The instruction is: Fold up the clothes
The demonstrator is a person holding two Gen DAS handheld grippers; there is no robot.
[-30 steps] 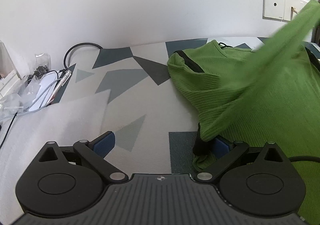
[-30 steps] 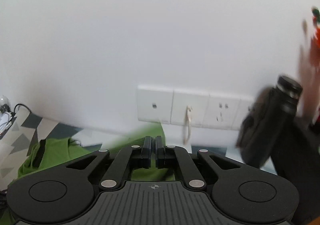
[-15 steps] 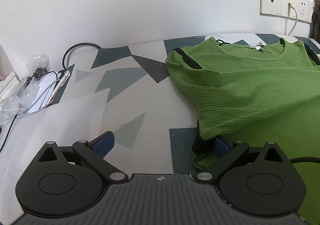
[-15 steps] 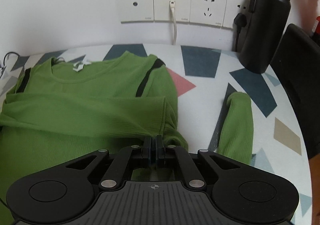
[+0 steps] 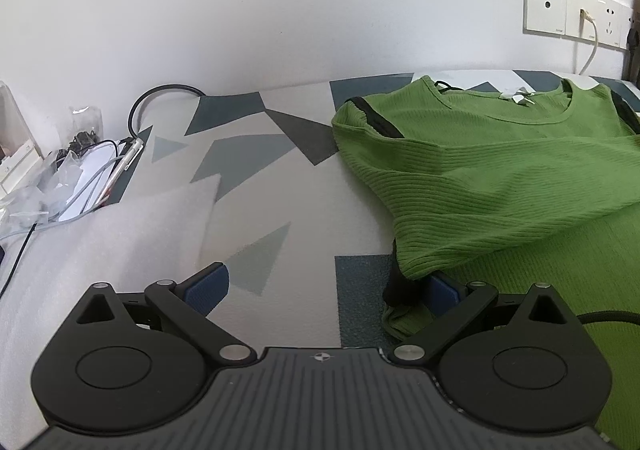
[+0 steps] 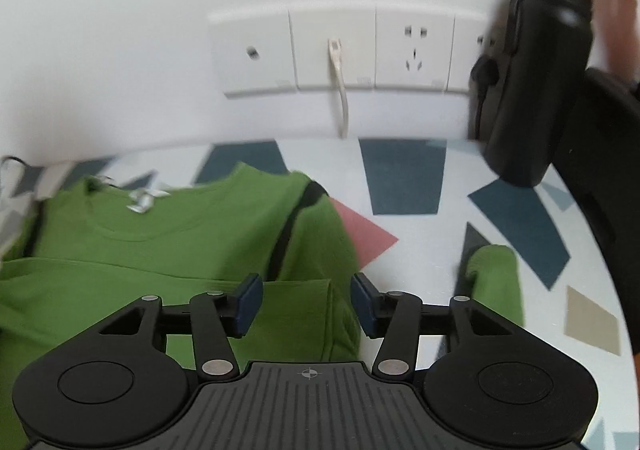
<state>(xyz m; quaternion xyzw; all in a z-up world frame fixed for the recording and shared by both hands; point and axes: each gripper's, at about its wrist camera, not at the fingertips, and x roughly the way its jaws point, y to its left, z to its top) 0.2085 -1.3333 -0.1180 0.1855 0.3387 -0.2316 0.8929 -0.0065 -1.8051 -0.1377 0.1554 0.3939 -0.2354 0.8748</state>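
Green ribbed knit long-sleeve top [image 5: 500, 185] with black shoulder stripes lies flat on the table with the geometric-patterned cloth [image 5: 280, 177], collar toward the far wall, white label showing at the neck. One sleeve is folded across the chest, left to right in the left wrist view; its cuff end lies near the right shoulder in the right wrist view. The other green sleeve [image 6: 496, 282] lies off to the right of the body, on bare tablecloth.

Left gripper [image 5: 324, 290]: jaws wide apart, nothing pinched. Its right blue pad sits at the near left edge of the top, partly under a hanging fold of fabric with a black strip beside it; left pad is over bare tablecloth.

Right gripper [image 6: 306, 306]: jaws opening, partway apart. The folded sleeve's end lies below and between the pads, but neither pad presses it. View is motion-blurred.

Far side: white wall socket panel [image 6: 340, 49] with a white cable [image 6: 340, 89] plugged in. Black metal flask [image 6: 536, 73] stands at the far right of the table, with a black plug beside it. Dark object at the right edge, can't tell what.

Far left in the left wrist view: clutter of clear plastic bags and cables [image 5: 68, 177], and a looped black cable [image 5: 160, 101] by the wall. Pale foam sheet [image 5: 112, 242] covers the near left of the table.
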